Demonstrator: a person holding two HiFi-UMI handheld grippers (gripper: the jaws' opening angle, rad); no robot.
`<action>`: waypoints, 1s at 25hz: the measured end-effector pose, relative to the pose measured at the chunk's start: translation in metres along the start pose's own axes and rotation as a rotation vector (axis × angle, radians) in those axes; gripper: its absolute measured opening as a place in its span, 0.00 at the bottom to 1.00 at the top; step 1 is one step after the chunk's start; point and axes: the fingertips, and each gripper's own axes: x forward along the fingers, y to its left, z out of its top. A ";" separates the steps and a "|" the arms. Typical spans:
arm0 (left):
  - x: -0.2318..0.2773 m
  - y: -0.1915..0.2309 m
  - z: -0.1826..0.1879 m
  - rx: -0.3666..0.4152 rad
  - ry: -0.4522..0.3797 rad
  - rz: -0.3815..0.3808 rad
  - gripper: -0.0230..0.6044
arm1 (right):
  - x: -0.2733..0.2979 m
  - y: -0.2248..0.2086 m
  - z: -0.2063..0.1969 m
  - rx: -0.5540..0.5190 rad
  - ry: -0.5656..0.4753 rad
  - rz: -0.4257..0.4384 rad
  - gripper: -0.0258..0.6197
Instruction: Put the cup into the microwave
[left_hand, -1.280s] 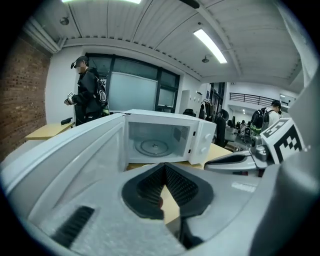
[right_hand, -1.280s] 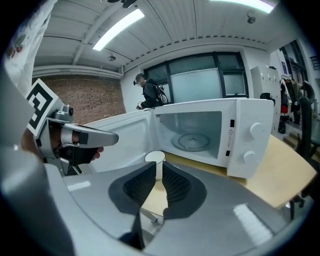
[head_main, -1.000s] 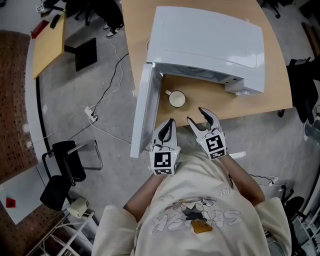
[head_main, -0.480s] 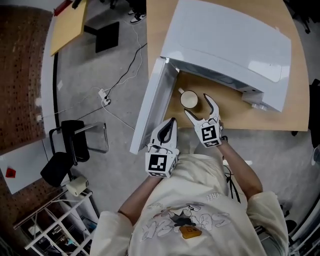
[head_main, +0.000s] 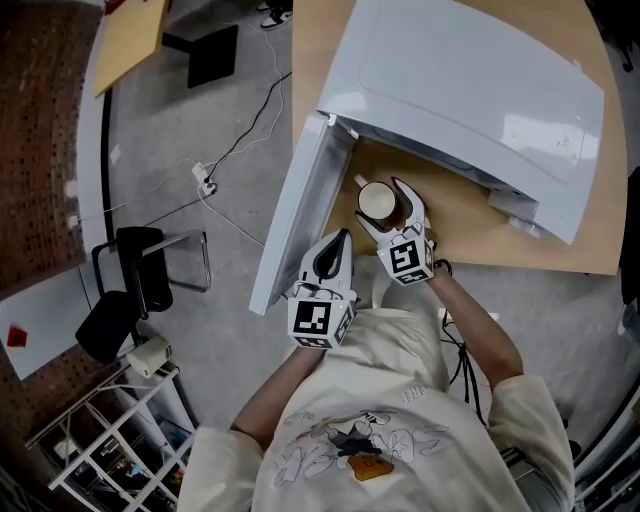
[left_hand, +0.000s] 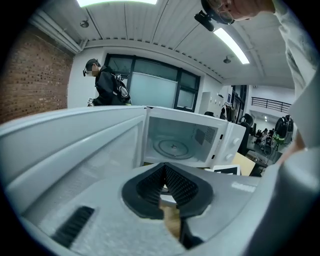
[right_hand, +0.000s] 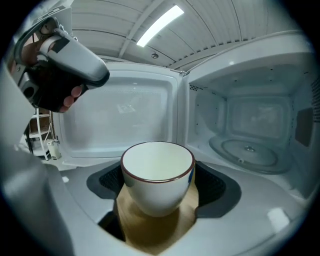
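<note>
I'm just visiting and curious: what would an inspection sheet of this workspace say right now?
surface: wooden table, bearing the cup and microwave.
job's things: white cup upright on the table before the microwave; its door stands open.
clutter: nothing seen.
grippers: right gripper jaws opening, cup between them; left gripper jaws together, empty.
cables: white cable with power strip on the grey floor.
surroundings: black chair, another table.
</note>
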 end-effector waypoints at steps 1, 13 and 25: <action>0.002 0.001 -0.002 -0.011 0.002 -0.008 0.04 | 0.003 0.001 -0.001 -0.002 0.006 0.004 0.69; 0.007 0.006 -0.013 -0.013 0.042 -0.031 0.14 | 0.003 -0.001 0.000 -0.013 0.025 -0.014 0.66; 0.010 0.006 -0.006 -0.009 0.027 -0.056 0.12 | -0.010 -0.064 0.059 0.059 -0.078 -0.170 0.66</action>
